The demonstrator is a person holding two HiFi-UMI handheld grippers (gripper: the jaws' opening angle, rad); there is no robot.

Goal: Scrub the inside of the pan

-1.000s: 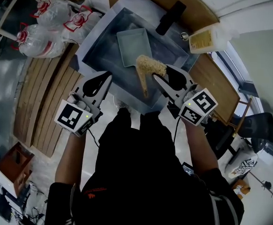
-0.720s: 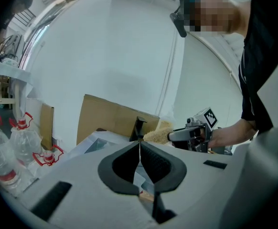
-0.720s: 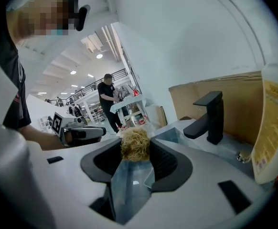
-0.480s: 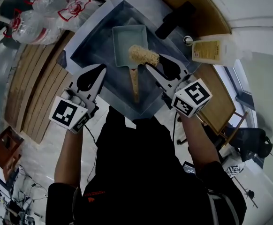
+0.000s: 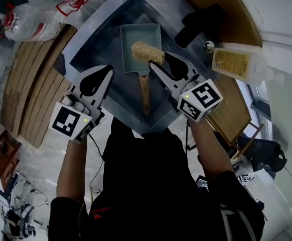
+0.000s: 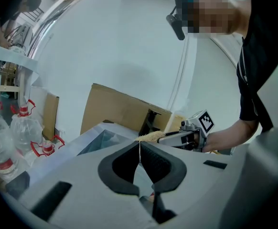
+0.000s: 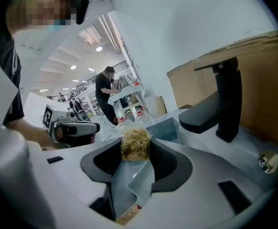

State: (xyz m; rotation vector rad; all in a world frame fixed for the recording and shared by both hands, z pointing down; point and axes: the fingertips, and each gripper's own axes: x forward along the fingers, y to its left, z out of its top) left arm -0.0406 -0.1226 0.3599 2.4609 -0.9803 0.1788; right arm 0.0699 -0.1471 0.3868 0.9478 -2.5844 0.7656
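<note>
Head view: pan beneath scrubber in right hand-held gripper.

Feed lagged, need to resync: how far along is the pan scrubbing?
Grasp done: the right tool is shut on the scrubber. In hand: it hangs over the pan in the sink; contact unclear. Left, apparently: the scrubbing itself. The left tool is shut, empty.

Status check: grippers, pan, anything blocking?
Left gripper shut, empty, over the sink edge. Right gripper shut on scrubber, above the pan near its handle end; contact unclear. Nothing blocking.
</note>
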